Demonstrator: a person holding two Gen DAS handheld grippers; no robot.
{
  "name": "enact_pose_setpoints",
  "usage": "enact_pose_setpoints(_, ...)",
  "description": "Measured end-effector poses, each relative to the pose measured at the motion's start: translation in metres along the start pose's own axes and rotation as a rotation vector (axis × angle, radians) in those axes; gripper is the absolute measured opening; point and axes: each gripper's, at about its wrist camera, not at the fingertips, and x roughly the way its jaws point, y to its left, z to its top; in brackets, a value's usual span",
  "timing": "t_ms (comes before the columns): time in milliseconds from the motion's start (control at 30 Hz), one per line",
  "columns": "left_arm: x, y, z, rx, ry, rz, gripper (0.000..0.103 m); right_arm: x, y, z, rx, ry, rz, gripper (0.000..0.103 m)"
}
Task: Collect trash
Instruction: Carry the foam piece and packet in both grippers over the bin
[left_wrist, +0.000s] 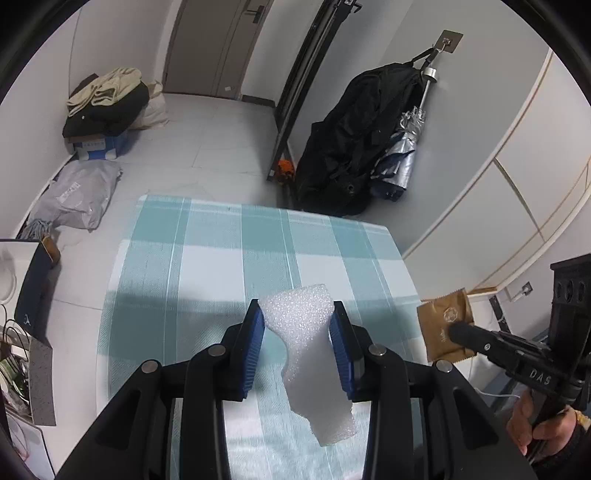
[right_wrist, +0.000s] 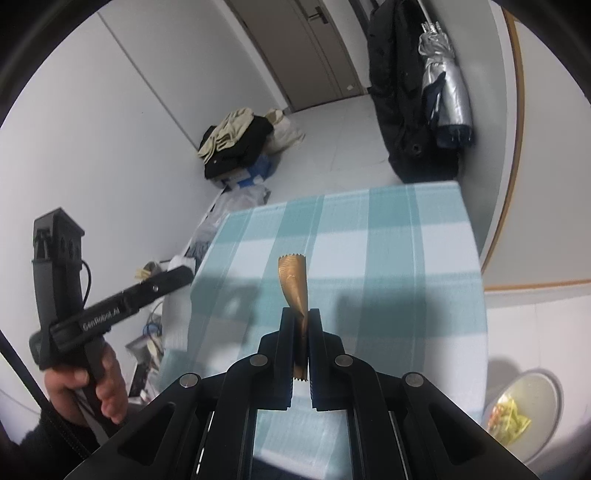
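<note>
My left gripper (left_wrist: 297, 321) is shut on a piece of white foam (left_wrist: 310, 354) and holds it above the teal-and-white checked table (left_wrist: 207, 258). The foam hangs down between the blue pads. My right gripper (right_wrist: 301, 321) is shut on a brown foil wrapper (right_wrist: 293, 280), seen edge-on and twisted, above the same table (right_wrist: 406, 236). In the left wrist view the wrapper (left_wrist: 443, 325) shows flat at the right, pinched by the right gripper's black fingers (left_wrist: 465, 334). The left gripper's body (right_wrist: 110, 306) shows at the left of the right wrist view, off the table's left edge.
A grey trash bin (right_wrist: 532, 410) with yellow-green scraps stands on the floor at the table's right. A black bag (left_wrist: 351, 140) and a folded umbrella (left_wrist: 402, 155) hang on the wall beyond. Clothes on a box (left_wrist: 103, 107) and a grey parcel (left_wrist: 77, 195) lie on the floor left.
</note>
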Motion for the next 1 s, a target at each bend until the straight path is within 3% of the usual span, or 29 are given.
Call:
enact_pose_setpoints(467, -0.029, 0.005, -0.02, 0.06, -0.048, -0.017, 0.03, -0.019, 0.024, -0.033, -0.026, -0.048, -0.006, 0.006)
enact_pose_setpoints(767, -0.044, -0.018, -0.02, 0.109, -0.121, -0.033, 0.03, -0.076, 0.033, -0.053, 0.012, -0.182, 0.055, 0.006)
enact_pose_setpoints(1000, -0.057, -0.06, -0.016, 0.146, -0.15, -0.056, 0.03, -0.127, 0.026, -0.058, 0.002, -0.266, 0.042, 0.006)
